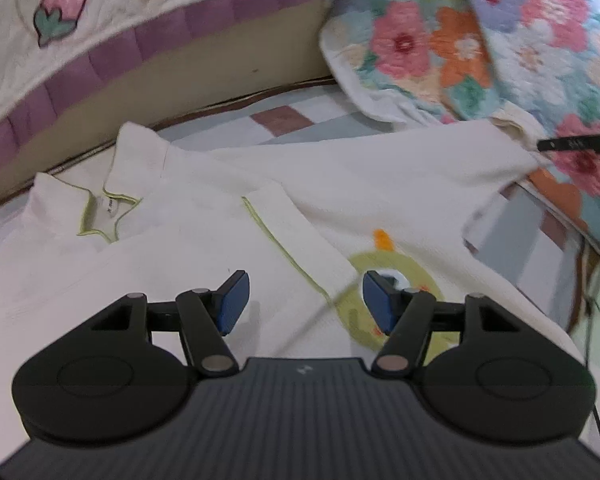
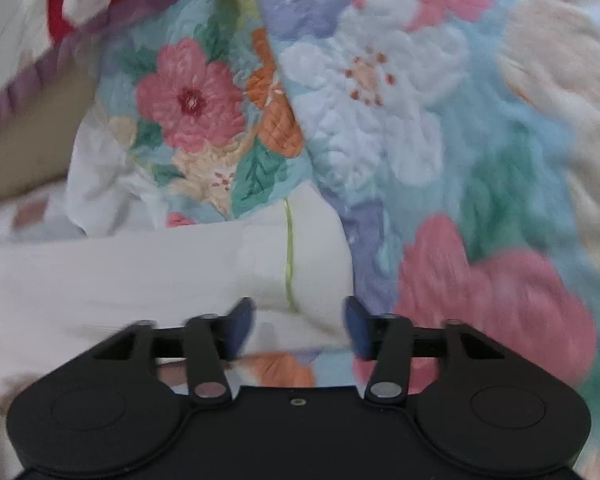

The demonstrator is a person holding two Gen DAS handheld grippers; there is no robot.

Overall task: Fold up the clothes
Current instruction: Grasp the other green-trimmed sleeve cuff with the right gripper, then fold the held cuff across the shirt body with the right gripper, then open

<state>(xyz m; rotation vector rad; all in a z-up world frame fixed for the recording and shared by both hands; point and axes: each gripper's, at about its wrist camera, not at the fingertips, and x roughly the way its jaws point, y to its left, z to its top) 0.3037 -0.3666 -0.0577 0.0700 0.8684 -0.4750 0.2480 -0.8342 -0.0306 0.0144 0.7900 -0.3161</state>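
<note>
A white shirt (image 1: 228,216) with lime-green trim and a green ring print lies spread on the bed, collar at the far left. My left gripper (image 1: 305,300) hovers open over its chest, blue pads apart with nothing between them. The shirt's right sleeve (image 1: 440,168) stretches toward the floral quilt. In the right wrist view that sleeve's cuff (image 2: 300,248), marked by a green seam, lies just ahead of my right gripper (image 2: 299,326), which is open with the cuff end between its spread pads. Part of the right gripper (image 1: 580,146) shows at the edge of the left wrist view.
A thick floral quilt (image 1: 500,48) (image 2: 440,140) is heaped at the right, against the sleeve. A strawberry-print cover with a purple border (image 1: 112,48) hangs along the back. A checked bedsheet (image 1: 284,118) lies under the shirt.
</note>
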